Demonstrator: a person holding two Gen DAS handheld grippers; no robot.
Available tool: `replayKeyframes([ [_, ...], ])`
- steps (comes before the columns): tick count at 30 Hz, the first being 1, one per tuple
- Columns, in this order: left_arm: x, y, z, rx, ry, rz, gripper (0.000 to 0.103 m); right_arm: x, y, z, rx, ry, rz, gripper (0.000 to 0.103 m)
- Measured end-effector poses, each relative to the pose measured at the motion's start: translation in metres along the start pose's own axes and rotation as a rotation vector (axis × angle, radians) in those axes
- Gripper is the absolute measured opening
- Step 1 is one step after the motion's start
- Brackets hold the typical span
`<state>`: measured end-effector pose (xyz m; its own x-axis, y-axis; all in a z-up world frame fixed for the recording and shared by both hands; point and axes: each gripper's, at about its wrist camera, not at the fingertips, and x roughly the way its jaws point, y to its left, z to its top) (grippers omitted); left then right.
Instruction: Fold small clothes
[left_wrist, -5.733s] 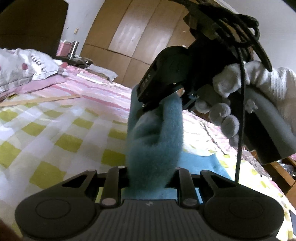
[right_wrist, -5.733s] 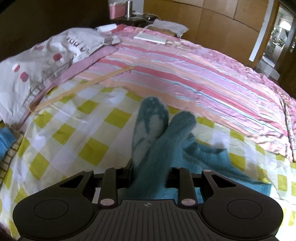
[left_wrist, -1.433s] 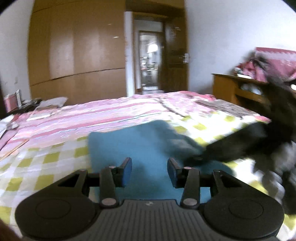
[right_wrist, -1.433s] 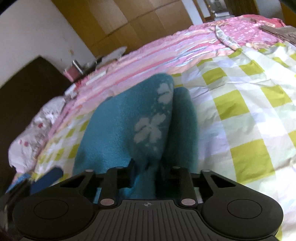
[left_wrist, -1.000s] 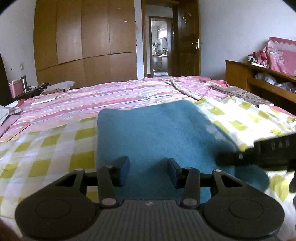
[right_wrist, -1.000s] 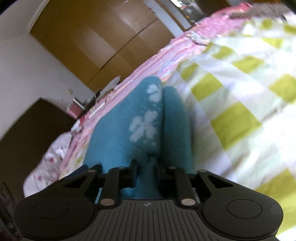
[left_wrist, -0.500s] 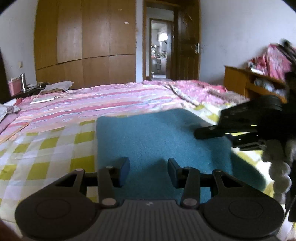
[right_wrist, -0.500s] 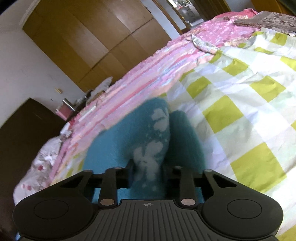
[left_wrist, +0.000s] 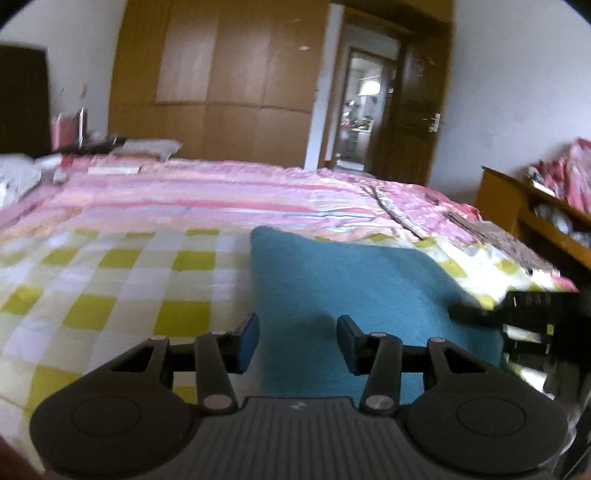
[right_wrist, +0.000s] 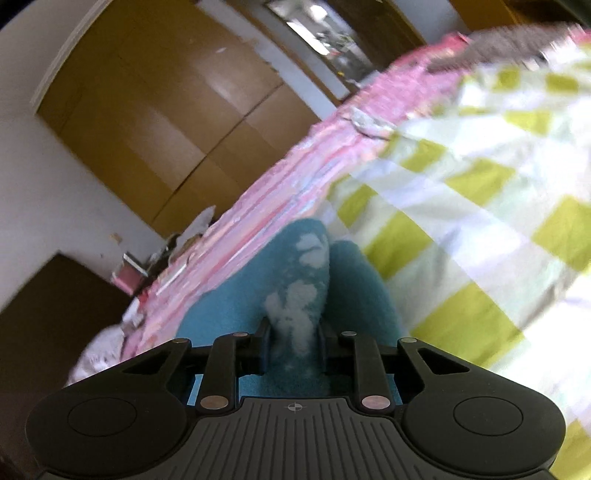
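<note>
The right gripper (right_wrist: 291, 347) has just been closing, fingers clenching the teal fleece garment (left_wrist: 354, 291); the left gripper (left_wrist: 297, 343), released, is hovering over the fold.

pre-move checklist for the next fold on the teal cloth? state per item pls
1. Right gripper pinching the teal cloth: ok; jaws have just been closing on a bunched fold.
2. Left gripper free: ok; jaws apart, pads touch nothing, cloth lies beneath.
3. Cloth flat on the checked sheet: ok on the left-wrist side; bunched at the right grip.
4. Bare sheet around the cloth: ok in view.
5. Far edges aligned: cannot tell; blurred.
6. Grippers apart: ok; right one sits at the cloth's right edge.
</note>
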<state>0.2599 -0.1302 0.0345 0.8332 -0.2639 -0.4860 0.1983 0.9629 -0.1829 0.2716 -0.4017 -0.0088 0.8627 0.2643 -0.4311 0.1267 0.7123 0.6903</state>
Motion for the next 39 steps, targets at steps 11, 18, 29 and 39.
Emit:
replayKeyframes([
  [11, 0.009, -0.009, -0.009, 0.039, 0.057, -0.034, 0.052, -0.003, -0.037, -0.009, 0.137, -0.040, 0.046, 0.019],
  [18, 0.003, 0.002, -0.007, 0.007, 0.077, -0.060, 0.054, -0.026, 0.012, 0.000, -0.101, -0.036, -0.041, 0.031],
  [29, 0.013, 0.007, -0.009, -0.026, 0.092, -0.101, 0.068, -0.019, 0.006, -0.005, -0.152, 0.022, -0.114, 0.065],
  [39, 0.023, 0.009, -0.011, -0.030, 0.132, -0.153, 0.071, 0.002, -0.008, -0.006, -0.061, 0.107, -0.077, 0.067],
])
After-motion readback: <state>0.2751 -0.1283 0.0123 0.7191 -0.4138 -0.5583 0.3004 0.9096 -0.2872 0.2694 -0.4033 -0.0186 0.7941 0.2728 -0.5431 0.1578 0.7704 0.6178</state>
